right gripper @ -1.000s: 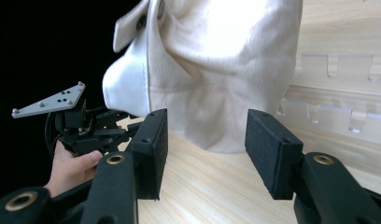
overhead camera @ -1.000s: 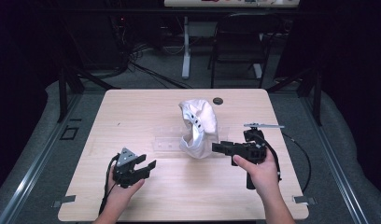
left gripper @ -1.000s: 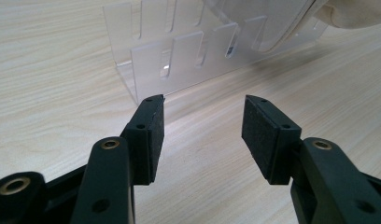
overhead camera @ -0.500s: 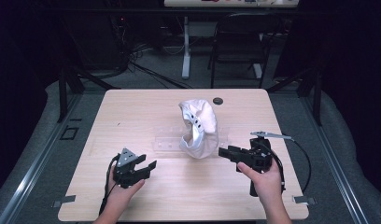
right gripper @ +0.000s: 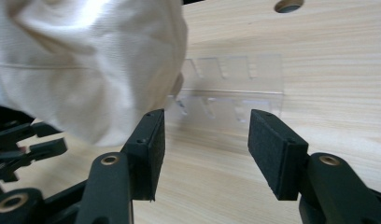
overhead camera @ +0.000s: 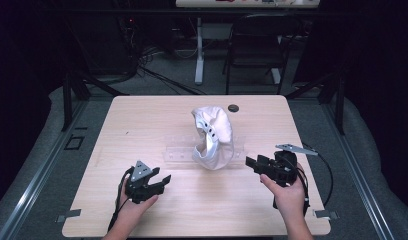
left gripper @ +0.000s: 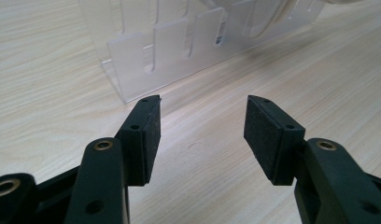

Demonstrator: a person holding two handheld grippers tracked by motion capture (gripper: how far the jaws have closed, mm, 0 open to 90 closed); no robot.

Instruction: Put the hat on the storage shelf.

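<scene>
Now we see a white cap [overhead camera: 212, 137] standing on edge in a clear slotted acrylic rack [overhead camera: 179, 150] near the middle of the light wooden table [overhead camera: 142, 115], its brim hanging toward us. Our left tongs [overhead camera: 164, 181] rest low on the table, near the rack's left end, spread wide with bare wood between the pads [left gripper: 149, 135]. Our right tongs [overhead camera: 250, 163] sit to the right of the cap, pointing at it; they have just been opening and now gape with nothing between them. From the right gripper view the cap [right gripper: 86, 65] lies just beyond the left pad, not touching. A small dark hole [overhead camera: 233, 108] marks the table behind the cap.
</scene>
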